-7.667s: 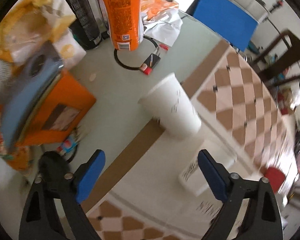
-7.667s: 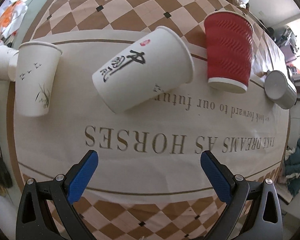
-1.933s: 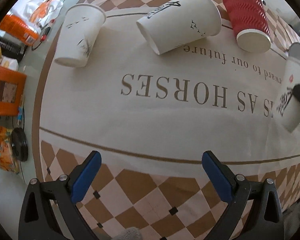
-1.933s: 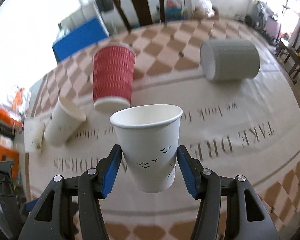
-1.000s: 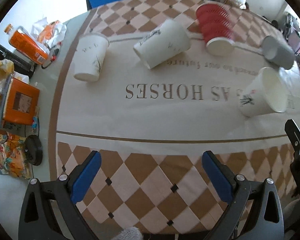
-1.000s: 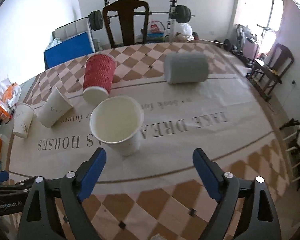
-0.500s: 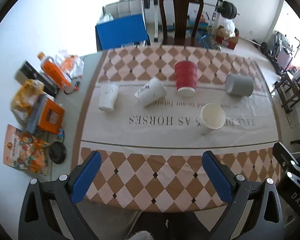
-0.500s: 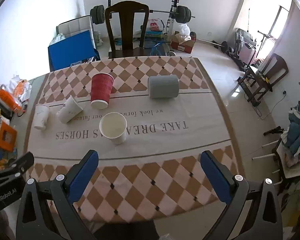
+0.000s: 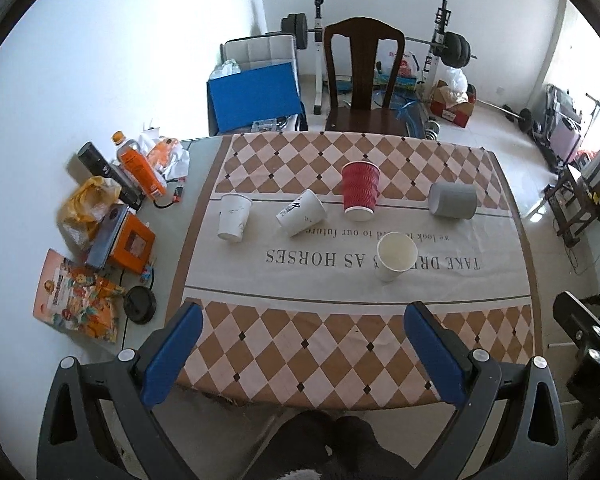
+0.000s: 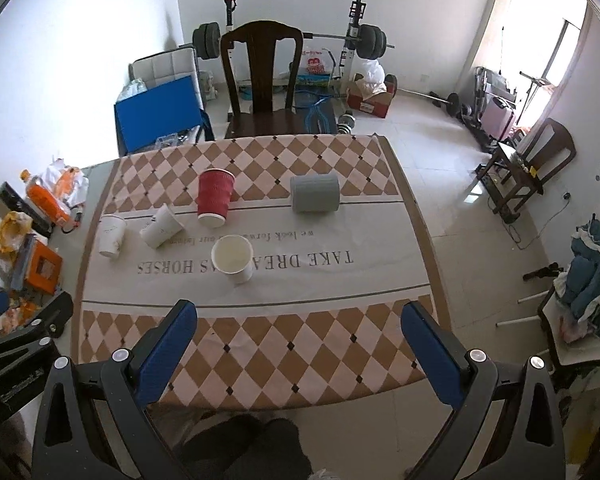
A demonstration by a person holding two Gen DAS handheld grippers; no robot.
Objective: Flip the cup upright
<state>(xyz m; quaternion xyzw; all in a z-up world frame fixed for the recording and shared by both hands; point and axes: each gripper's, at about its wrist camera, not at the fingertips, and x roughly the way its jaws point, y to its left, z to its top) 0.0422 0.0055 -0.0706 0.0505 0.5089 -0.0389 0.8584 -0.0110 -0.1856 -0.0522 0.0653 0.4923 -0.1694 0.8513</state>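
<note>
Left black gripper with blue pads (image 9: 298, 344): high above table's near edge, jaws wide, empty | right black gripper with blue pads (image 10: 298, 342): same pose, wide, empty | white paper cup (image 10: 233, 258): upright, mid-cloth, near red ribbed cup (image 10: 215, 197).

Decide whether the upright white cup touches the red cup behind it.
Apart. In the left wrist view, a strip of cloth with printed lettering shows between the upright white cup and the red cup; the right wrist view shows the same gap.
</note>
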